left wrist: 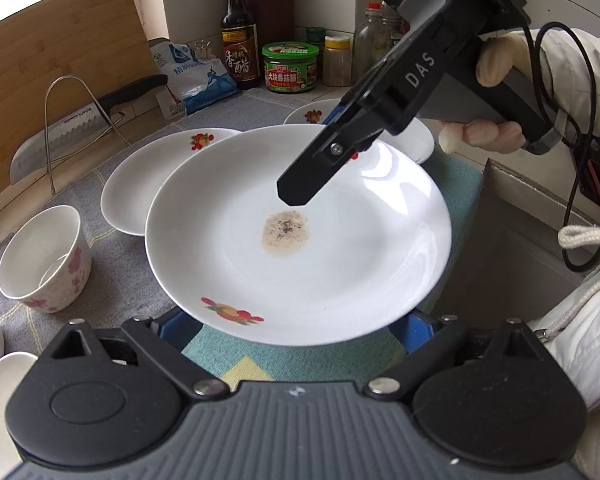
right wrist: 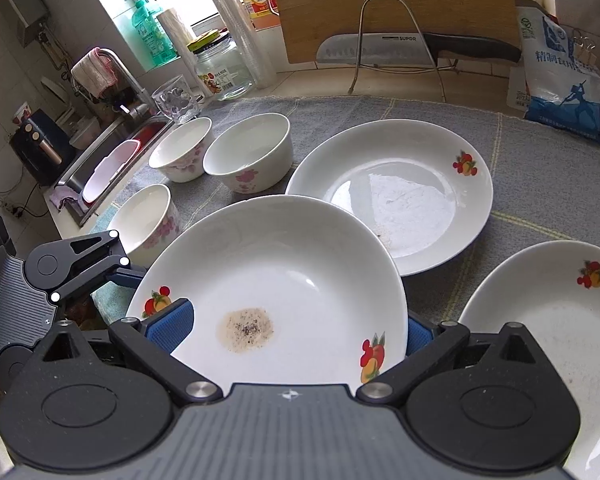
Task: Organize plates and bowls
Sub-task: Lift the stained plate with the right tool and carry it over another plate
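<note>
Above the grey mat (right wrist: pixel 540 168), dirty plate (right wrist: pixel 284 280) gripped by both L fingers (right wrist: pixel 120 276) & R fingers (right wrist: pixel 292 336).

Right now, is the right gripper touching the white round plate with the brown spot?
Touching. Right wrist view: blue pad of right gripper lies on plate rim.

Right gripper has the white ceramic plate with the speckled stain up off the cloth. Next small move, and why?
Probably ease the white stained plate forward over the white fruit-print plate on the grey cloth, then lower it. The right gripper seems to pinch its rim, and it already overlaps that plate.
</note>
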Available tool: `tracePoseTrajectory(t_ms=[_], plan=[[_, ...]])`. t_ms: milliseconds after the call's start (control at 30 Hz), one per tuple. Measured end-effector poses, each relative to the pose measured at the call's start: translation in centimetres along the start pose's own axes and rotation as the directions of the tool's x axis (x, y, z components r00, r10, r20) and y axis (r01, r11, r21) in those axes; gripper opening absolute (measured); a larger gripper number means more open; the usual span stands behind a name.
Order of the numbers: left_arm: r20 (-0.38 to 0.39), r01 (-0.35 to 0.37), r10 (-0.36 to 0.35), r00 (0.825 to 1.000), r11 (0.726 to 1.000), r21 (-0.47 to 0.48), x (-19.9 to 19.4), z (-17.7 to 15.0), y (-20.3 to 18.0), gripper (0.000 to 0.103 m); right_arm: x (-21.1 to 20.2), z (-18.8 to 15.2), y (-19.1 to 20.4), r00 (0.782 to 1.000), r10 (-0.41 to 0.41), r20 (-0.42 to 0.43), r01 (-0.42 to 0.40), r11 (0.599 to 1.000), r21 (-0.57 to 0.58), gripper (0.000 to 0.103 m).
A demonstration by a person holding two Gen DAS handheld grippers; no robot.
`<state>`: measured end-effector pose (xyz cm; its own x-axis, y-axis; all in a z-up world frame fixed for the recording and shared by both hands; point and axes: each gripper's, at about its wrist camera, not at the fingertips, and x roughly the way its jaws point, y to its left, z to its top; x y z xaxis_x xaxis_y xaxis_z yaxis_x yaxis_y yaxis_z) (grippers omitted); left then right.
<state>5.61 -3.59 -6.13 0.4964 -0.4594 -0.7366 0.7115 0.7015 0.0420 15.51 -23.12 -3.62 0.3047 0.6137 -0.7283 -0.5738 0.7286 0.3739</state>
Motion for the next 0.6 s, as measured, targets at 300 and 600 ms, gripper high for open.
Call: tracePoseTrajectory(t_ms=[300,600], plan=[[0.015,0.056,-0.056,0.998,0.998,0.036,3.8,3.5,-2.0,0.098,-3.6,-1.2,-4.3,0.997,-0.067,0.042,0.065,0.997,0.040,0.103],[0.010,0.091,-0.092,0.996,0.994,0.062,7.6,6.9,-4.3,0.098,-5.7,-2.1,-8.9,0.992,-0.110,0.062,0.106,0.992,0.076,0.103]])
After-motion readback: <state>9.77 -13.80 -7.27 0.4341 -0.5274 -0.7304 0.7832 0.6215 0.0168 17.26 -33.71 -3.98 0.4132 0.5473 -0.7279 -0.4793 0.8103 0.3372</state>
